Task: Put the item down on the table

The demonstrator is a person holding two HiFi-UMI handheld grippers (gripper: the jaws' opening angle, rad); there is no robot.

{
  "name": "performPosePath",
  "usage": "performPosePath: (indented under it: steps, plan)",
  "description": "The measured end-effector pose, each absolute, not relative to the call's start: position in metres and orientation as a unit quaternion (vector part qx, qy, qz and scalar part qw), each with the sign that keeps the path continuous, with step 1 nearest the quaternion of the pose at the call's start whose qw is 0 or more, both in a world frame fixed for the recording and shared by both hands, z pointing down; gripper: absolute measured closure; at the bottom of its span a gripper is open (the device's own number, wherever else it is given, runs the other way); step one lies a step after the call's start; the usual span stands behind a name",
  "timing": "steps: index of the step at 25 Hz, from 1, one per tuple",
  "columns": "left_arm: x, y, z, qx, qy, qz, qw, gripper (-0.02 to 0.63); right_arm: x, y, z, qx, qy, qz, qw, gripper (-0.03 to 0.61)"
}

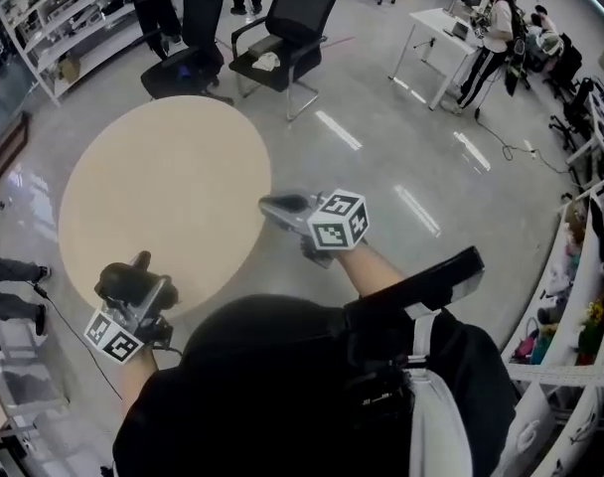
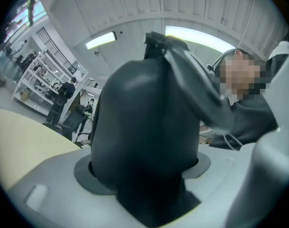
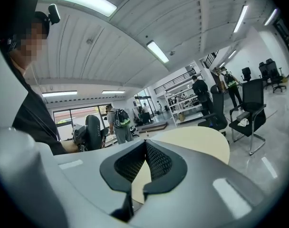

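Observation:
A round beige table (image 1: 163, 187) stands in front of me. My left gripper (image 1: 135, 284) hovers at its near left edge, shut on a black rounded item (image 1: 123, 278). In the left gripper view the black item (image 2: 144, 127) fills the space between the jaws, and a dark strap-like part rises from its top to the right. My right gripper (image 1: 274, 207) hangs over the table's right edge, pointing left. In the right gripper view its fingertips (image 3: 144, 144) meet with nothing between them, and the table (image 3: 197, 144) shows behind.
Two black office chairs (image 1: 287, 28) (image 1: 188, 53) stand beyond the table. A white desk (image 1: 436, 28) with a person (image 1: 491, 33) beside it is at the far right. Shelving (image 1: 54, 18) lines the far left. Someone's feet (image 1: 14, 291) show at the left edge.

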State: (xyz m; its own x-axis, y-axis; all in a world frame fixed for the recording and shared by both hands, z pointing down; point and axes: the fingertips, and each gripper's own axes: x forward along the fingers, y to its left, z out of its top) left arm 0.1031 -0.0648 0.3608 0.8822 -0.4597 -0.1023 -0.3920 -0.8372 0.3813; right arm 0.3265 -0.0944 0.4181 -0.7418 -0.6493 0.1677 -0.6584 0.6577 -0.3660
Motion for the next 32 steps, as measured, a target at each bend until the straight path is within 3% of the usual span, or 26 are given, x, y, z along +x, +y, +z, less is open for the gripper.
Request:
performPosePath:
  steps: [7, 15, 32]
  plan:
    - [0.116, -0.094, 0.375, 0.934, -0.291, -0.085, 0.191, 0.255, 0.349, -0.155, 0.433, 0.312, -0.924, 0.220, 0.011, 0.565]
    - [0.070, -0.130, 0.391, 0.916, -0.333, -0.089, 0.203, 0.255, 0.297, -0.213, 0.446, 0.271, -0.934, 0.230, 0.029, 0.564]
    - [-0.137, -0.283, 0.433, 0.919, -0.317, -0.082, 0.218, 0.255, 0.106, -0.359, 0.440, 0.299, -0.926, 0.222, 0.064, 0.563]
